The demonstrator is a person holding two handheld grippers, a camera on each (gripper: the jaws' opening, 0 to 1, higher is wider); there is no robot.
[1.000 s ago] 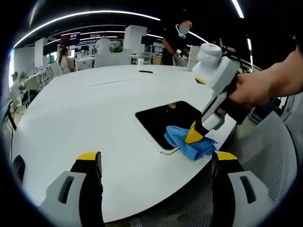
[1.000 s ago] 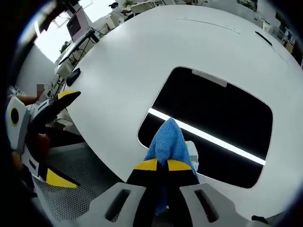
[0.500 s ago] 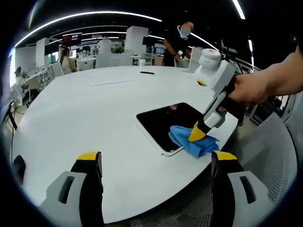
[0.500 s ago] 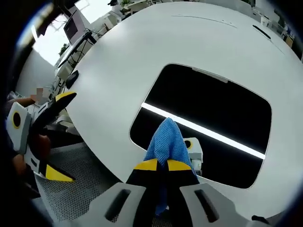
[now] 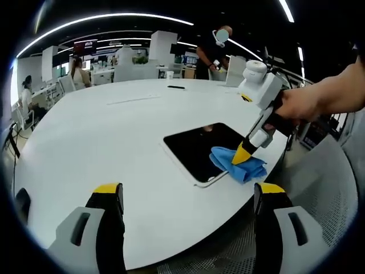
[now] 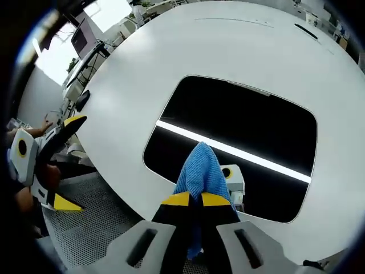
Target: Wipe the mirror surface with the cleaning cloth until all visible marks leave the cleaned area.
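A dark rectangular mirror (image 5: pixel 202 147) (image 6: pixel 245 137) lies flat near the rim of a round white table (image 5: pixel 114 137) (image 6: pixel 188 51). It reflects a bright ceiling light strip. My right gripper (image 6: pixel 195 200) (image 5: pixel 246 153) is shut on a blue cleaning cloth (image 6: pixel 198 171) (image 5: pixel 238 164), which rests on the mirror's near edge. A person's hand (image 5: pixel 299 105) holds that gripper. My left gripper (image 5: pixel 185 197) stands open above the table's near rim, well short of the mirror; it also appears at the left of the right gripper view (image 6: pixel 48 165).
A small dark object (image 5: pixel 175 87) lies at the table's far side. A person (image 5: pixel 214 51) stands beyond the table, and others sit at desks at the left. Grey perforated flooring (image 5: pixel 319 188) lies past the table rim.
The right gripper has slid the cloth along the mirror's near edge, to the right in the left gripper view. The left gripper has stayed open and still.
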